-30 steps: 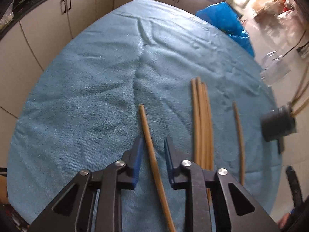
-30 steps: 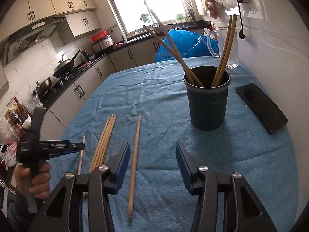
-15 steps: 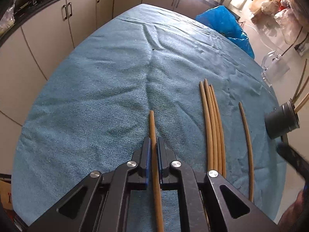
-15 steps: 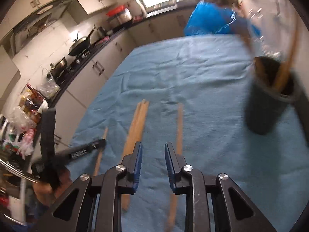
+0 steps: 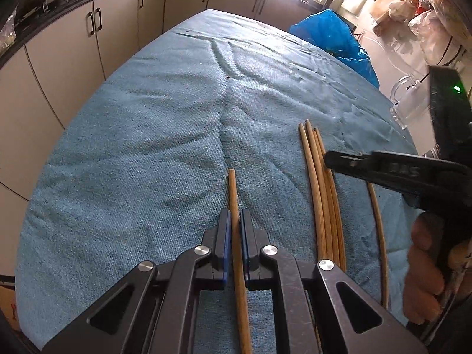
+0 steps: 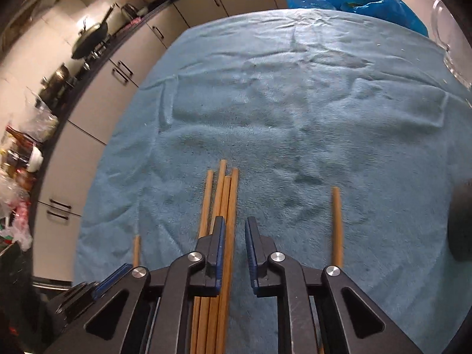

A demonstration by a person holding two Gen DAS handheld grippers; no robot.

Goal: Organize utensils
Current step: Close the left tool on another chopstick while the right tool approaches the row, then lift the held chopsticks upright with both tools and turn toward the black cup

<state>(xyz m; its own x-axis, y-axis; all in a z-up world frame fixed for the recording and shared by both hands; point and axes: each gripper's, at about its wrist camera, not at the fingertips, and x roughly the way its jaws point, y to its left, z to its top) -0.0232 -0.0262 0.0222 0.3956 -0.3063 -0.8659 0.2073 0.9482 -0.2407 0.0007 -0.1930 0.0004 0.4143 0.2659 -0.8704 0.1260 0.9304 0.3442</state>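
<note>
My left gripper [image 5: 234,221] is shut on a single wooden chopstick [image 5: 233,194] that lies on the blue towel [image 5: 147,135]. To its right lies a bundle of several chopsticks [image 5: 320,188], and one more chopstick [image 5: 379,230] further right. My right gripper [image 6: 235,230] hovers low over that bundle [image 6: 221,194], its jaws a narrow gap apart with the rightmost stick of the bundle between them; it looks open. It also shows in the left wrist view [image 5: 383,168]. A lone chopstick [image 6: 336,224] lies to its right. The left-held stick [image 6: 136,249] peeks at lower left.
The dark utensil holder [image 6: 460,221] sits at the right edge, blurred. A clear glass jug [image 5: 410,103] and a blue plastic bag [image 5: 333,38] stand at the far right of the table. Cabinets [image 5: 73,38] run along the left.
The left gripper stays shut on its chopstick. The right gripper has swung left and down from the holder to the chopstick bundle, with its jaws staying narrowed from half a second ago.
</note>
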